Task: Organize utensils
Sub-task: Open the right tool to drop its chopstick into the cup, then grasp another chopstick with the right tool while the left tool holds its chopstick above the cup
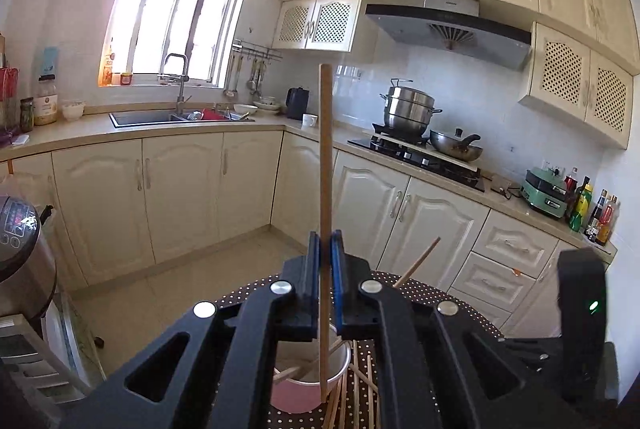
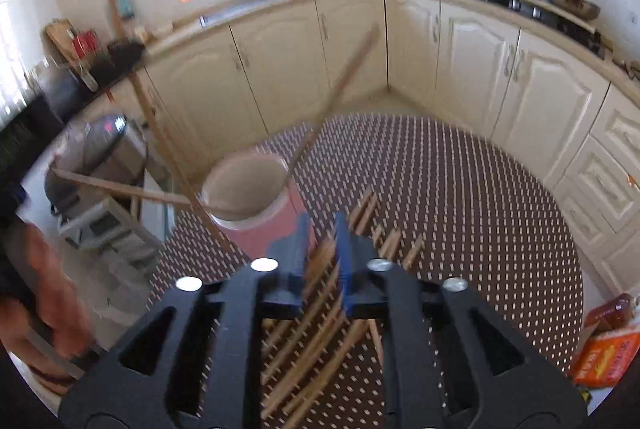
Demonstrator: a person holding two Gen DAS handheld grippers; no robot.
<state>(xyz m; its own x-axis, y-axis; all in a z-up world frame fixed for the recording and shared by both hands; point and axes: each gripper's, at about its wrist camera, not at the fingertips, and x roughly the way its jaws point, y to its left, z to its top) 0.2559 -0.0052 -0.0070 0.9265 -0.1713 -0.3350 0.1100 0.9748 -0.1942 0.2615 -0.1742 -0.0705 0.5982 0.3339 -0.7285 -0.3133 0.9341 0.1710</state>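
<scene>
My left gripper [image 1: 326, 249] is shut on a wooden chopstick [image 1: 325, 157] held upright, its lower end inside the pink cup [image 1: 312, 385]. The cup holds other chopsticks and also shows in the right wrist view [image 2: 246, 189], with three chopsticks [image 2: 344, 77] leaning out of it. My right gripper [image 2: 323, 229] hovers over a pile of loose chopsticks [image 2: 320, 317] on the round dotted tablecloth [image 2: 460, 213]. Its blue jaws stand a little apart around the pile's top; the view is blurred, so a grip is unclear.
A rice cooker [image 1: 20, 241] stands left of the table. An orange packet and a bottle [image 2: 608, 341] lie at the table's right edge. Cream cabinets, sink [image 1: 160, 117] and stove [image 1: 424, 149] line the walls beyond. Loose chopsticks [image 1: 360, 389] lie beside the cup.
</scene>
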